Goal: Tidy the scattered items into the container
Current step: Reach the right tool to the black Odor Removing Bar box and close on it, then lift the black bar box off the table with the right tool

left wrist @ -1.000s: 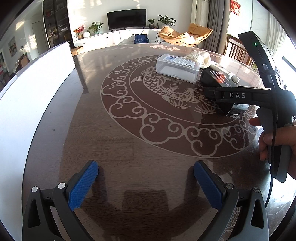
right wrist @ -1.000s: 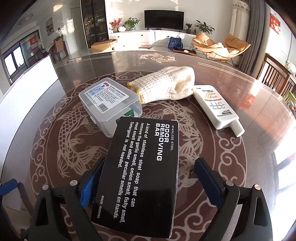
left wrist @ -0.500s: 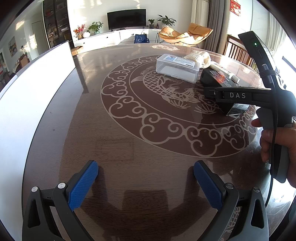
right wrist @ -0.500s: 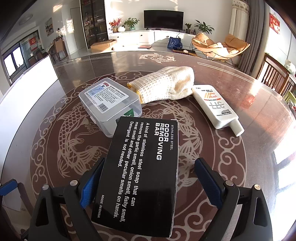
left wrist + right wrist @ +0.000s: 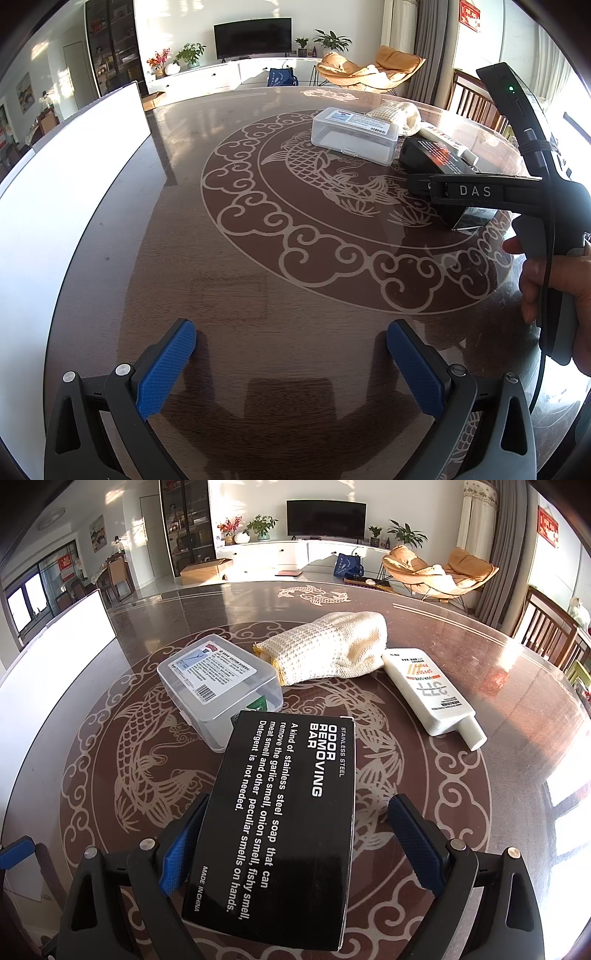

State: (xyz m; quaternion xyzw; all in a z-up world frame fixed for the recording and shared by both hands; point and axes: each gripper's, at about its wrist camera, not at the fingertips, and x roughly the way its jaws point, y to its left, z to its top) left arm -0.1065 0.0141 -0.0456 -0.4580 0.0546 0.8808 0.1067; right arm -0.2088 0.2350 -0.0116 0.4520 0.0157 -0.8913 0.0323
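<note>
The right gripper (image 5: 295,849) stands wide open around a black box (image 5: 280,819) printed "STAINLESS STEEL ODOR REMOVING BAR", which lies flat on the round table (image 5: 517,686) between the two blue pads; the left pad (image 5: 177,856) sits against or just beside the box's left edge, while the right pad (image 5: 410,845) is plainly apart from its right edge, so nothing is clamped. Past the box's far left corner, toward the table's middle, rests a clear plastic lidded case (image 5: 218,686) with a printed label, its near corner touching or almost touching the box. Beyond that lies a cream knitted cloth (image 5: 328,650), folded, just beside the case and reaching toward the far edge of the table. To the cloth's right, nearer the right edge, a white tube (image 5: 428,690) lies on its side with its cap pointing to the near right. The left gripper (image 5: 291,369) hangs over bare dark wood near the table's near edge, its blue pads spread far apart and holding nothing. A white container wall (image 5: 66,177) runs along the table's left edge. From the left wrist view the right hand (image 5: 557,291) grips the black handle marked "DAS", with the box (image 5: 439,158) under it.
</note>
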